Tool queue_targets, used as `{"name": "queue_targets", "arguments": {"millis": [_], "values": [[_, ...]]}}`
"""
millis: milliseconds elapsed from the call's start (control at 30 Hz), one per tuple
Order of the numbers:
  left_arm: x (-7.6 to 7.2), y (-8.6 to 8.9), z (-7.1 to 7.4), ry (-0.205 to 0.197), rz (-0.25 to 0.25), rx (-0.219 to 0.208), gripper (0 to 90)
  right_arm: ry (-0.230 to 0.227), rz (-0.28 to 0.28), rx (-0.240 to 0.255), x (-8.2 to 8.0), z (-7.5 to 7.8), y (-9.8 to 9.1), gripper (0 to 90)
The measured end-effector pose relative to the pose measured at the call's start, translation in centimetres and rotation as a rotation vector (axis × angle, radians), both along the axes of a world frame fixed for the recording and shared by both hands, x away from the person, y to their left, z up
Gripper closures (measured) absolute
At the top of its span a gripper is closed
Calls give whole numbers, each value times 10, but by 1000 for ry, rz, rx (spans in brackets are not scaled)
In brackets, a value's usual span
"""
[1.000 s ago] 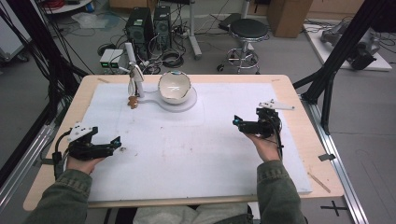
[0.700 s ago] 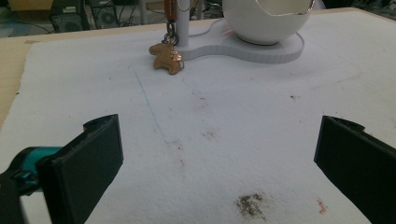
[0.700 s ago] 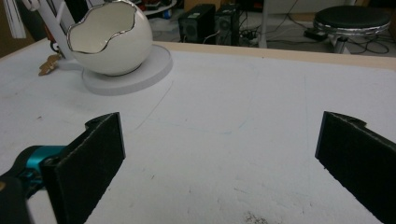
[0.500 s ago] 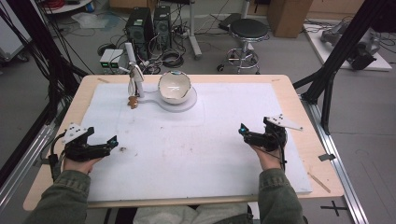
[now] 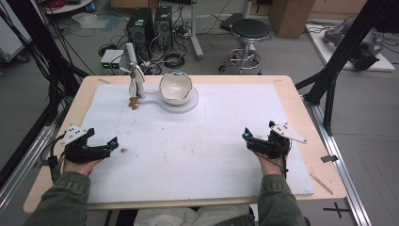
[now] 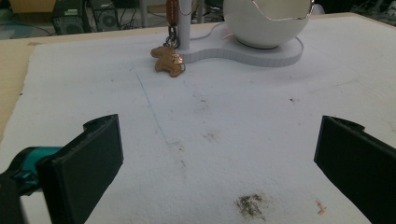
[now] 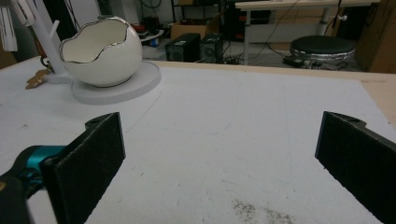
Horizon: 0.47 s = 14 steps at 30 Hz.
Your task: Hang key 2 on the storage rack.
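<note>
Egg-shaped bowl (image 5: 175,88) on white mat (image 5: 226,127), wooden table (image 5: 287,87).

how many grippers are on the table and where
2. The left gripper sits near the table's left edge, jaws open over the white mat. The right gripper is near the right edge, also open. Both are hand-held and empty.

A white egg-shaped bowl (image 5: 175,87) with a jagged, silver-edged rim sits upright on a flat white base (image 5: 188,103) at the far middle of the table. Just beside it a white stand (image 5: 134,75) rises, with a small brown charm (image 5: 134,103) hanging by a chain.
</note>
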<state>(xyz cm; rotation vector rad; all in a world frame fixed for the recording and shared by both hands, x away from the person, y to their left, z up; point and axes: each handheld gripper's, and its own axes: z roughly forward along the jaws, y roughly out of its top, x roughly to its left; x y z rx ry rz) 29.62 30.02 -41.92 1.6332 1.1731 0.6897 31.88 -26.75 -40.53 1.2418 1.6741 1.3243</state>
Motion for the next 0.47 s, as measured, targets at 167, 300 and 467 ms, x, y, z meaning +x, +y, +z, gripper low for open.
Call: {"name": "queue_targets", "arguments": {"millis": [167, 300, 467], "values": [[1, 0, 0, -3, -6, -3, 17, -5, 0, 14, 1, 0, -4, 5], [1, -1, 0, -4, -7, -4, 17, -12, -4, 33, 0, 1, -6, 4], [0, -1, 0, 0, -15, 2, 17, -15, -3, 38, 1, 2, -6, 5]]}}
